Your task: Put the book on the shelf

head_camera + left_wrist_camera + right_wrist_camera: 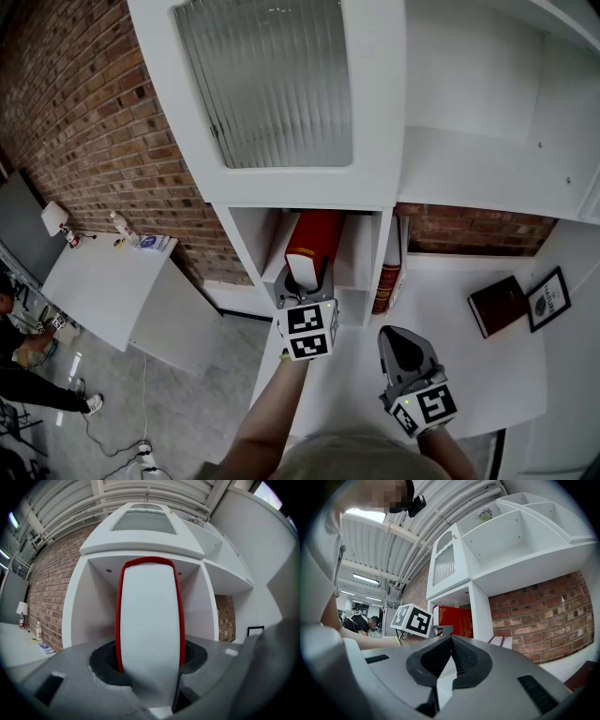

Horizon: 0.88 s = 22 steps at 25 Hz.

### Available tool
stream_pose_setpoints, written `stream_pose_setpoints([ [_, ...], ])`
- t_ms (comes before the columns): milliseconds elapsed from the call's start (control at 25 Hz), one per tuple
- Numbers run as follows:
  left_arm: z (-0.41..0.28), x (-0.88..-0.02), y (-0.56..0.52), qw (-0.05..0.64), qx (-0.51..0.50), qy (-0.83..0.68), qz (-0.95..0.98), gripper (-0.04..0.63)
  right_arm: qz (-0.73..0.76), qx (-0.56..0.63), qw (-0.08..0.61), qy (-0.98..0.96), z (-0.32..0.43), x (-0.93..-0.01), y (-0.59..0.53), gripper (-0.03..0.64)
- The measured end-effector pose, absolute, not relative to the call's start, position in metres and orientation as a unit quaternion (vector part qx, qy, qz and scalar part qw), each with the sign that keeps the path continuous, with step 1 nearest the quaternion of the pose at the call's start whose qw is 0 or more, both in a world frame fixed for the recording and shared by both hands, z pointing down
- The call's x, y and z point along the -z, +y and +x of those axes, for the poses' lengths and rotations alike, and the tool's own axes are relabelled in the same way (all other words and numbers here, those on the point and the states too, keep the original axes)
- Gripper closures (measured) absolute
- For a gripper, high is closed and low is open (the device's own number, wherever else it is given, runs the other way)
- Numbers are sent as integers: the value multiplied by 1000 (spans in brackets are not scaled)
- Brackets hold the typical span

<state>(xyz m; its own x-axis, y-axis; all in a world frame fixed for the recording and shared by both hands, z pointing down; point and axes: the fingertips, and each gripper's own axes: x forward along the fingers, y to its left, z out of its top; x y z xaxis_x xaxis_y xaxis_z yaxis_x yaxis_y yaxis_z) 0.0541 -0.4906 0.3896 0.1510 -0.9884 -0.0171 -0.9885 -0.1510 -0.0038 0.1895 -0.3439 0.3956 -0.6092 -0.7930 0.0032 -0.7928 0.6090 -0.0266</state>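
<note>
Red book (312,246) stands upright, pinched in the left claw (305,279), pads clamped on both covers and page edges facing back at the claw. It's right at the mouth of the white shelf's (361,258) lower compartment, under the glass door (267,80). Right claw (404,345) hangs level over the table (487,375), jaws pressed together on nothing.

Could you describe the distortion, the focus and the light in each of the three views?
Head view: evenly lit, the white shelf unit has bowed edges. Left gripper view: the red-covered book fills the centre, its near page edge soft; corners black. Right gripper view: strong fisheye bend, bright ceiling strip lamps.
</note>
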Motion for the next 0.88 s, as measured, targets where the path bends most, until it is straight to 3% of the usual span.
stream_pose_setpoints([
  [800,58,-392,-500,9,5,640,-768,360,-439,4,8,898,189,-393,-340,611],
  [840,60,-392,-499,10,3,634,-773,356,-439,4,9,898,190,-393,-339,611],
  [880,61,-391,-498,9,-2,627,-779,306,-439,3,9,899,190,-393,-339,611],
])
